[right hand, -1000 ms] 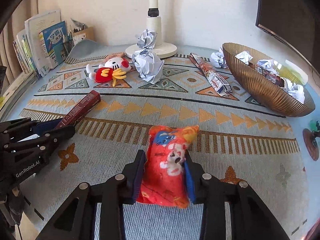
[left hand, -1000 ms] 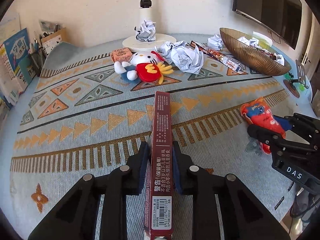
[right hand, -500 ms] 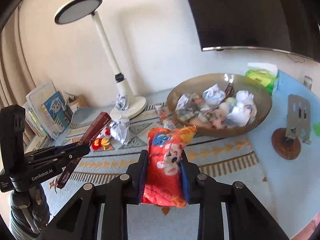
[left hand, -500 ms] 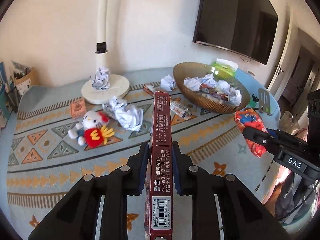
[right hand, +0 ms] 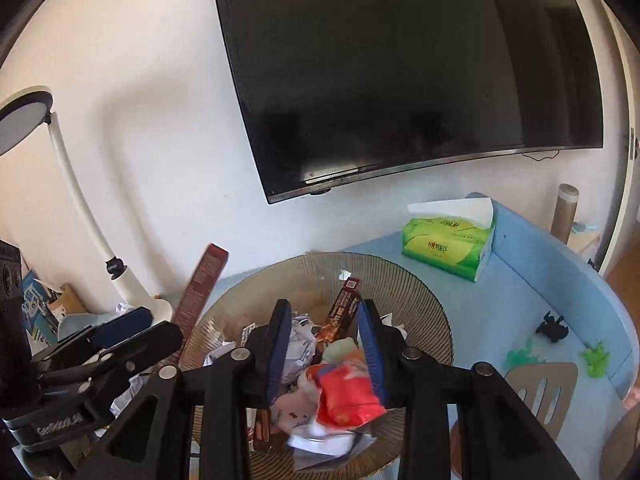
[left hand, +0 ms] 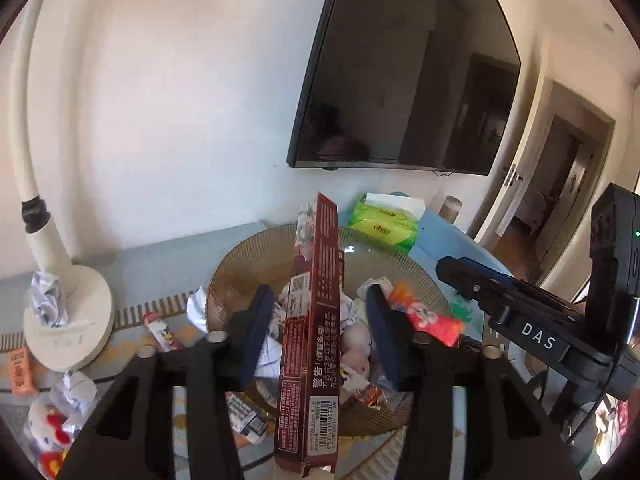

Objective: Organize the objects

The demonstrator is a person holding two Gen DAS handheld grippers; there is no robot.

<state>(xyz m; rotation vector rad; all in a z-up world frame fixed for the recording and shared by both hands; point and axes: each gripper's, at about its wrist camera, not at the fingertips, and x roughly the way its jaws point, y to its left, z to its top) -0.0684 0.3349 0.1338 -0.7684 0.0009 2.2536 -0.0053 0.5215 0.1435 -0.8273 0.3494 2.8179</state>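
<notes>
Both jaws have been spread over the bowl [right hand: 434,322]: the box [left hand: 316,320] and red packet [right hand: 348,394] are released, so both are nearly binned.

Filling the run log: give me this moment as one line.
left gripper: open, box between jaws | right gripper: open, snack bag dropping | both over bowl | lamp on left

Left gripper [left hand: 316,336] open-jawed; right gripper [right hand: 325,344] likewise
</notes>
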